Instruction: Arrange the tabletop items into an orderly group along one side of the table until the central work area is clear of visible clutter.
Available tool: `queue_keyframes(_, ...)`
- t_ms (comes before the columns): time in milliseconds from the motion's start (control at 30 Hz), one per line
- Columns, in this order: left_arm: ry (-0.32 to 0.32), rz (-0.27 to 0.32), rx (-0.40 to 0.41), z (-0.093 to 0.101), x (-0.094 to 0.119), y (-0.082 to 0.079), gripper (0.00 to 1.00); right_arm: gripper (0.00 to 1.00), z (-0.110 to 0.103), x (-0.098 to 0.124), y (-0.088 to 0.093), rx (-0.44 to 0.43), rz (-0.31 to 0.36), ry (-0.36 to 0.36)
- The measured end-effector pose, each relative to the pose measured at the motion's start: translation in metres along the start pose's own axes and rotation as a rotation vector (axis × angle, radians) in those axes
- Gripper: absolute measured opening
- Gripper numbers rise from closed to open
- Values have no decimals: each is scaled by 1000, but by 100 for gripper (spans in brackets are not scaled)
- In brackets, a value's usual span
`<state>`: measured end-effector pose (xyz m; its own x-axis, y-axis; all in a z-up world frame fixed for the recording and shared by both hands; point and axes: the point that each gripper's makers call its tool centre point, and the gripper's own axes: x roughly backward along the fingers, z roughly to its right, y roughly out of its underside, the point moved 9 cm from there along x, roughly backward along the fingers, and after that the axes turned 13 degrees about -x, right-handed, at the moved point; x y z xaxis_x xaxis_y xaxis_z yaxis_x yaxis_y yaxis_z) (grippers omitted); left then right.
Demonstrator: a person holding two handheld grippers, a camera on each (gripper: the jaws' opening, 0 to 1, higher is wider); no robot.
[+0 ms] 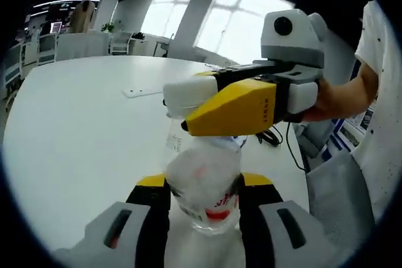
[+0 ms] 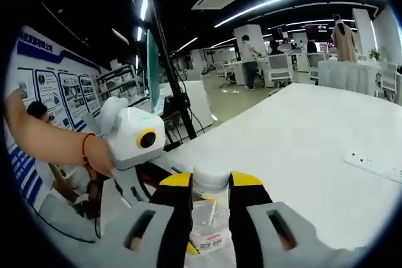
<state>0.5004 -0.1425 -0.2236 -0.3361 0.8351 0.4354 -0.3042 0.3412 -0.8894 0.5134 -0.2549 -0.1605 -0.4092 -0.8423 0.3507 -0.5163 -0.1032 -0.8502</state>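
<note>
Both grippers on one bottle

While the clear bottle [image 1: 207,186] stands on the white table [image 1: 75,142], the left gripper [image 1: 204,202] clamps its body between both jaws, and the right gripper [image 2: 210,202] pinches its white cap [image 2: 210,177] from above. A white power strip [image 2: 374,164] lies well apart from the bottle.

Right gripper [image 2: 210,208] fingers [image 2: 178,218] clamp the bottle's white cap [image 2: 210,177].

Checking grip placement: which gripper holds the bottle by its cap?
The right gripper: its jaws close on the white cap. The left gripper instead clamps the bottle around its clear body, lower down.
</note>
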Motion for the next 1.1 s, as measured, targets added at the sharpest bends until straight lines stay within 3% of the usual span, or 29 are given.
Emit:
queue_keyframes(700,-42,54,-156,-5,-18,-28,41,19,-3,26,-7,318,56,135)
queue_keyframes(1100,-47,40,-170,-9,-23,-26,42,19,2,26,-1,322,53,180)
